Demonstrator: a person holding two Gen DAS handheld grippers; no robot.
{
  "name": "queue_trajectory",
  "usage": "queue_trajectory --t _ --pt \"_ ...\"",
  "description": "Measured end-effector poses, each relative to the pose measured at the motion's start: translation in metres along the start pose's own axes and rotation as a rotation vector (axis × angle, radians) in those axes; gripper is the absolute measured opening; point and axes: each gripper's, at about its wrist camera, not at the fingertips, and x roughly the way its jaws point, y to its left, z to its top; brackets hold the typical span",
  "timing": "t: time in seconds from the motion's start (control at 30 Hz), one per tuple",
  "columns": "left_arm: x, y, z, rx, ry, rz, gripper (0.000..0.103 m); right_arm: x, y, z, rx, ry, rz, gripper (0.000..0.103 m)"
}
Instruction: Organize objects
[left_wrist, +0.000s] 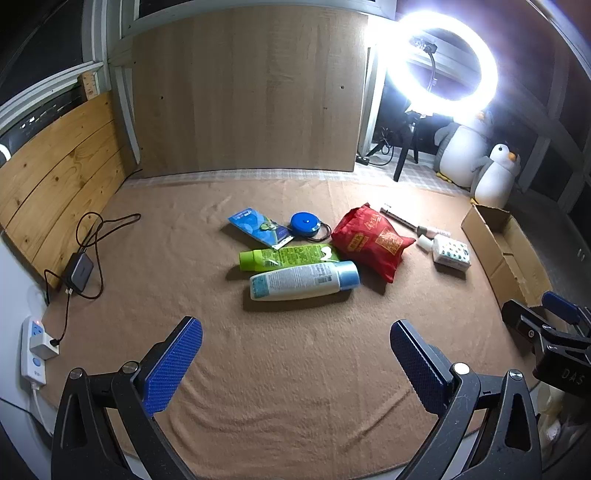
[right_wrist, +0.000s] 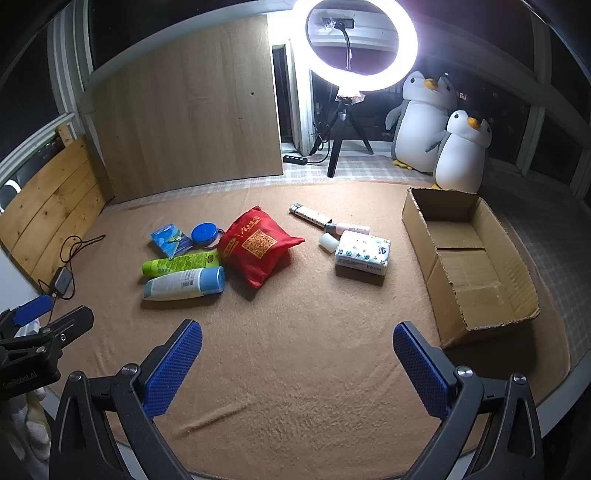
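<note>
Nine loose items lie on the tan blanket (right_wrist: 295, 369), all outside the empty cardboard box (right_wrist: 476, 258) at its right edge: two bottles, green (right_wrist: 181, 263) and white (right_wrist: 184, 283), one blue packet (right_wrist: 170, 240), one blue disc (right_wrist: 204, 233) and one red bag (right_wrist: 256, 245) in the left cluster, then one tissue pack (right_wrist: 363, 254), one small white bottle (right_wrist: 328, 242), one pink tube (right_wrist: 351, 229) and one lighter (right_wrist: 308, 213) nearer the box. Your left gripper (left_wrist: 295, 365) and right gripper (right_wrist: 297, 365) both hang wide and hold nothing, tilted down over bare blanket short of the items, so the sorting appears not yet begun. Your next move probably calls for lowering one gripper over a near item, such as the white bottle or tissue pack, and closing across its narrow width.
</note>
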Motion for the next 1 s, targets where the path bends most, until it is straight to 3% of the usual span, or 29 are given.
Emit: queue_trajectory --t 1.0 --pt "0.011 -0.013 0.004 0.015 0.017 -0.011 0.103 0.007 -0.003 0.002 0.014 0.016 0.002 0.102"
